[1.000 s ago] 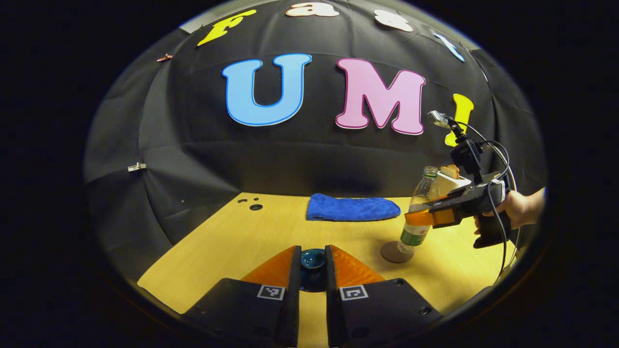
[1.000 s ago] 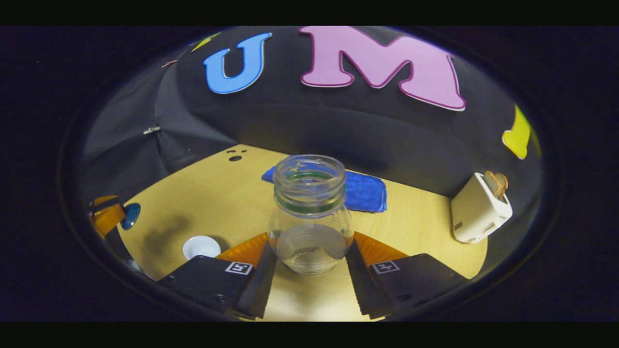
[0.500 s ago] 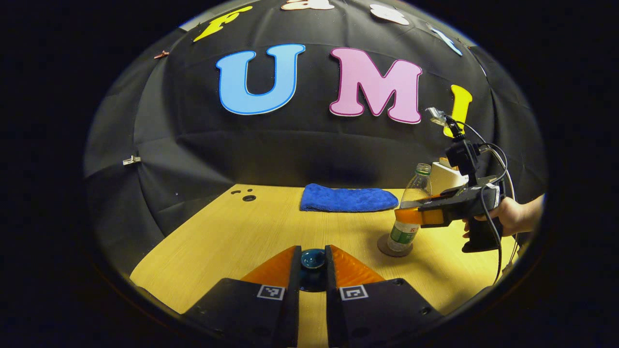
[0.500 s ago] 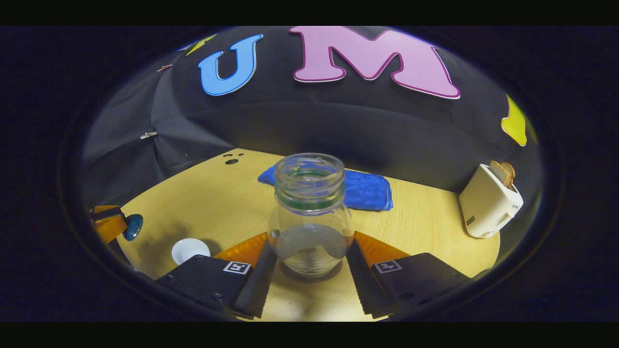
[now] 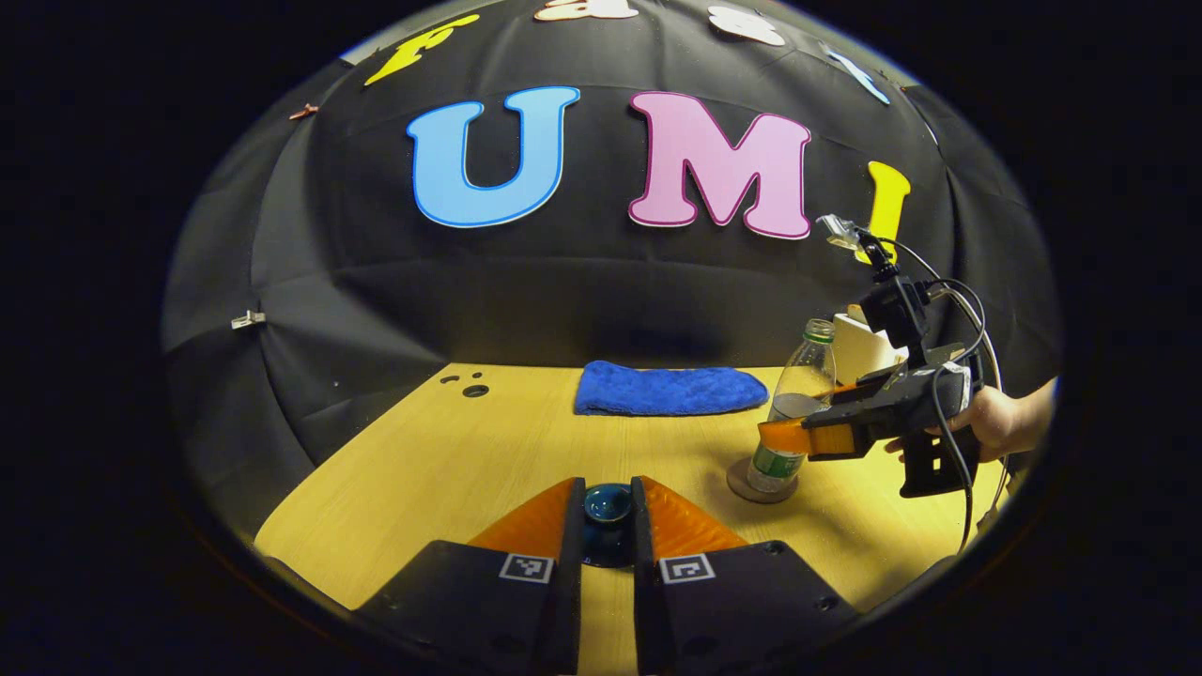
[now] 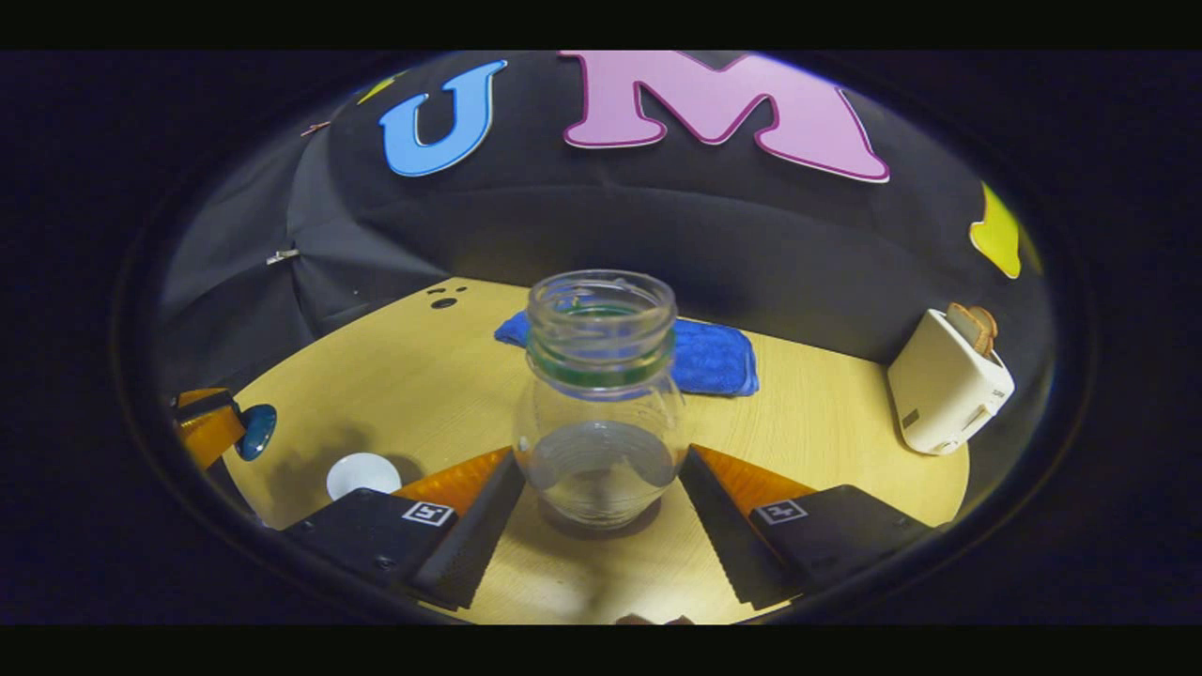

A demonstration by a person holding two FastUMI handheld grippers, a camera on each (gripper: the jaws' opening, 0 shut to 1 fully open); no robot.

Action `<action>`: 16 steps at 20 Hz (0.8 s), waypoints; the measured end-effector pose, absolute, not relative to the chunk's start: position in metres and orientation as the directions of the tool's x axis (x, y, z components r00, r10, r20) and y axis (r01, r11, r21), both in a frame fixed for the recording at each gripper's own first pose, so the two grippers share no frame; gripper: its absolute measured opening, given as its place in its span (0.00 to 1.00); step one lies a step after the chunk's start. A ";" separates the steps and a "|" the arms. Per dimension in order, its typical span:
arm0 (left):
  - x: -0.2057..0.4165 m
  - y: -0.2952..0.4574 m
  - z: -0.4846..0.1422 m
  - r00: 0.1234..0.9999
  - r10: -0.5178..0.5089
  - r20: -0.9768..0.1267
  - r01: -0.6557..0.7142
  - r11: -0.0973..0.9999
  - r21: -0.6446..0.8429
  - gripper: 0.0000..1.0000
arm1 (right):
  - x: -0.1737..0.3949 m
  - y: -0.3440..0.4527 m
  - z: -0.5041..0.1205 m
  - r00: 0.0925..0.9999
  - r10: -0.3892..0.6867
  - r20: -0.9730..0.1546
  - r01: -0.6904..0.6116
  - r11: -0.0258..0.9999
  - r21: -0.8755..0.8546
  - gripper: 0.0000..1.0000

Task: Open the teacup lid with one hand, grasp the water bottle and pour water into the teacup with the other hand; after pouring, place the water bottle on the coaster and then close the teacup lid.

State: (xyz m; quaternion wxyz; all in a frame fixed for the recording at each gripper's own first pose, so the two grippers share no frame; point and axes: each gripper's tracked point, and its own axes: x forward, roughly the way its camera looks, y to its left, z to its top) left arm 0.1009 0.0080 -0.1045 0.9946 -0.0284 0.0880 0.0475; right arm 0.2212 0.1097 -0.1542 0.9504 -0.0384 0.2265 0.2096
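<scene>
While the left gripper point(image 5: 607, 514) pinches the dark blue teacup lid point(image 5: 608, 504) by its knob, holding it up off the cup, the pouring looks finished. Both of its fingers press tight on the knob.

Close to the right gripper point(image 6: 601, 502), the water bottle point(image 6: 599, 413) stands upright on the round brown coaster point(image 5: 759, 486). It has no cap and a little water is left inside. The right gripper's fingers are spread apart on each side of the bottle, with gaps showing, so they are not squeezing it. A hand point(image 5: 997, 422) holds that gripper.

Left of the bottle, near the table's edge, sits the small white teacup point(image 6: 362, 474), with the lid hanging just beyond it. Behind the bottle lies a blue towel point(image 6: 702, 357). Right of the bottle stands a white toaster point(image 6: 947, 385) with toast in it, near the black wall.

So the step now is letting go of the bottle. Next, I think the right gripper should back away without bumping it. Then the left gripper needs to bring the lid over the cup and set it down flat.
</scene>
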 end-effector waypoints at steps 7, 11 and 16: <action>0.130 -0.015 -0.127 0.981 0.036 -0.192 -0.043 0.998 -0.036 0.27 | 0.175 0.078 -0.170 0.829 0.347 -0.438 -0.410 0.911 -0.054 1.00; 0.140 -0.025 -0.153 0.978 0.021 -0.210 -0.032 0.998 -0.048 0.27 | 0.139 0.058 -0.182 0.826 0.332 -0.455 -0.407 0.910 -0.074 0.99; 0.146 -0.032 -0.176 0.974 0.021 -0.225 -0.034 0.998 -0.055 0.27 | 0.119 0.050 -0.185 0.824 0.318 -0.469 -0.376 0.926 -0.033 0.99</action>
